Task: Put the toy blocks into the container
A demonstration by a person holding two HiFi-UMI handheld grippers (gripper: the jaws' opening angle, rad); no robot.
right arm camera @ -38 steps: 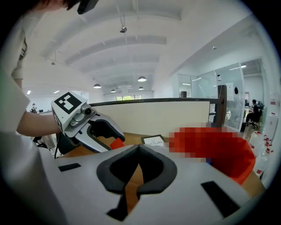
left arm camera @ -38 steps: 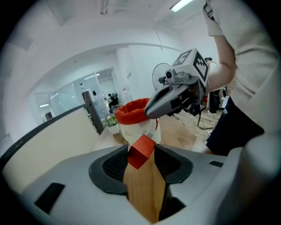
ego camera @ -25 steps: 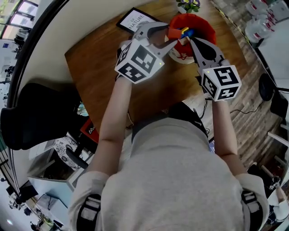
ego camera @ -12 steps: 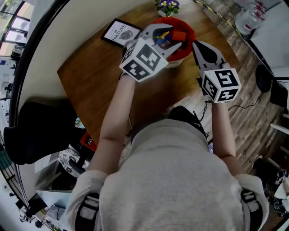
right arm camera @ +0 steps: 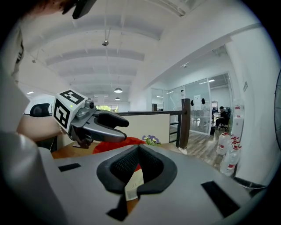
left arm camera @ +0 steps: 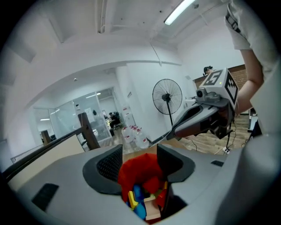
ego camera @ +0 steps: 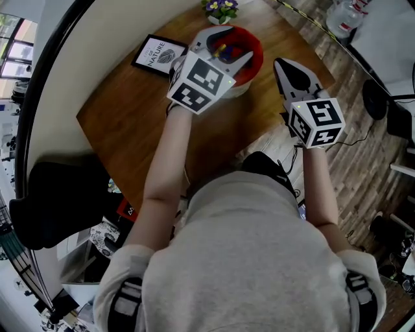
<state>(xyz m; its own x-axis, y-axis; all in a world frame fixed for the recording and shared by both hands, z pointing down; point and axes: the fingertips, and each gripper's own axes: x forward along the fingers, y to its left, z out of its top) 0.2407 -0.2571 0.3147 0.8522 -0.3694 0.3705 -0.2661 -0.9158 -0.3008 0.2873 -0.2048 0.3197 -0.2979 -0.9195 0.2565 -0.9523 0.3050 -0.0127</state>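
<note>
The left tool (ego camera: 228, 48) hung directly over the red container (ego camera: 254, 48) at the far side of the wooden table (ego camera: 149, 110). Its jaws were spread with nothing between them. Seen along those jaws, the toy blocks (left arm camera: 141, 204) lay piled inside the container (left arm camera: 131, 173), and no block showed anywhere outside it. The right tool (ego camera: 280, 63) was held off to the container's right, near but apart. Its jaws were pressed together at the tips (right arm camera: 138, 151) (a pale scrap showed through the gap below the tips, and I could not tell what it was).

The blocks looked small, hard and smooth-sided, so they were probably light and stiff, not fragile, and a little slippery on painted faces. A pinch across two flat opposite faces, near the middle, would likely hold best. A grip on an edge or corner might let a block twist out.

There was one container and there were two tools. Of the blocks I could make out at least five: one yellow, one or two blue, one pale wooden and some red, with a sliver of green. The heap hid the rest. A framed print (ego camera: 157, 54) and a small pot of flowers (ego camera: 220, 8) also stood on the table, one of each.
</note>
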